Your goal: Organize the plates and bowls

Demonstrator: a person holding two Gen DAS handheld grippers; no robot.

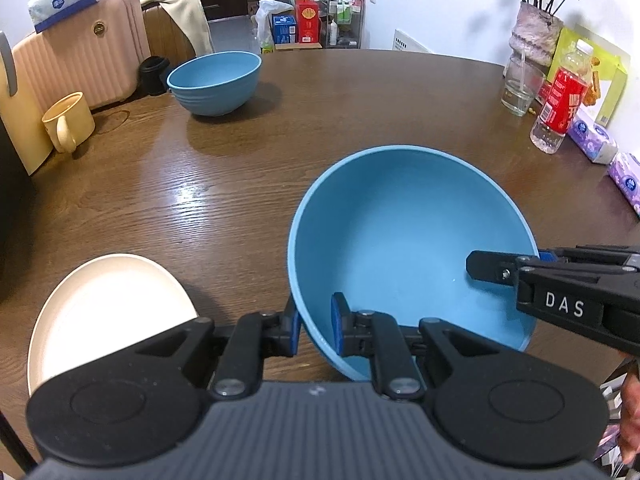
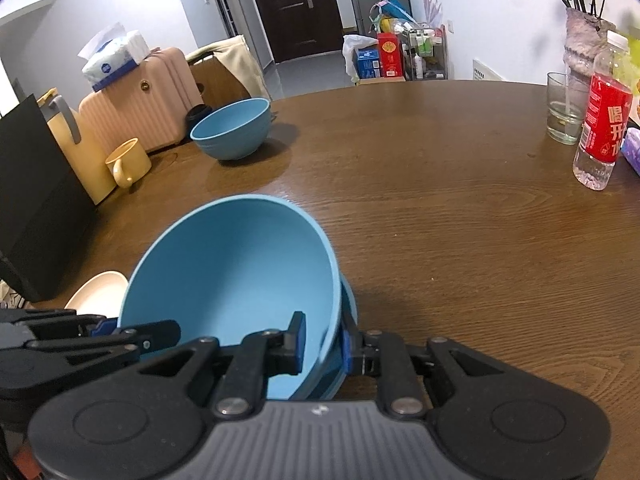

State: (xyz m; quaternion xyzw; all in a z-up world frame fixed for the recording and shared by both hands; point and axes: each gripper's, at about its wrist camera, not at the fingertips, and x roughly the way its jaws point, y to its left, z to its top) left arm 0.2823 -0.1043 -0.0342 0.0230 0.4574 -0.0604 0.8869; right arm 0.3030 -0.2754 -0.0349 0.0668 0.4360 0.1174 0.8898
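Observation:
A large blue bowl (image 1: 408,240) sits tilted near the table's front; it also shows in the right wrist view (image 2: 236,264). My left gripper (image 1: 316,326) straddles its near-left rim, one finger outside and one inside, with a visible gap to the wall. My right gripper (image 2: 322,346) is shut on the bowl's right rim, and it shows in the left wrist view (image 1: 504,266). A second blue bowl (image 1: 214,82) stands far left, also in the right wrist view (image 2: 232,128). A cream plate (image 1: 108,312) lies at front left.
A yellow mug (image 1: 68,120) and a yellow pitcher (image 2: 76,152) stand at the left edge. A glass (image 1: 520,92), a red-labelled bottle (image 1: 560,108), a flower vase (image 1: 534,32) and tissue packs (image 1: 592,140) line the right side. A pink suitcase (image 1: 80,56) stands beyond the table.

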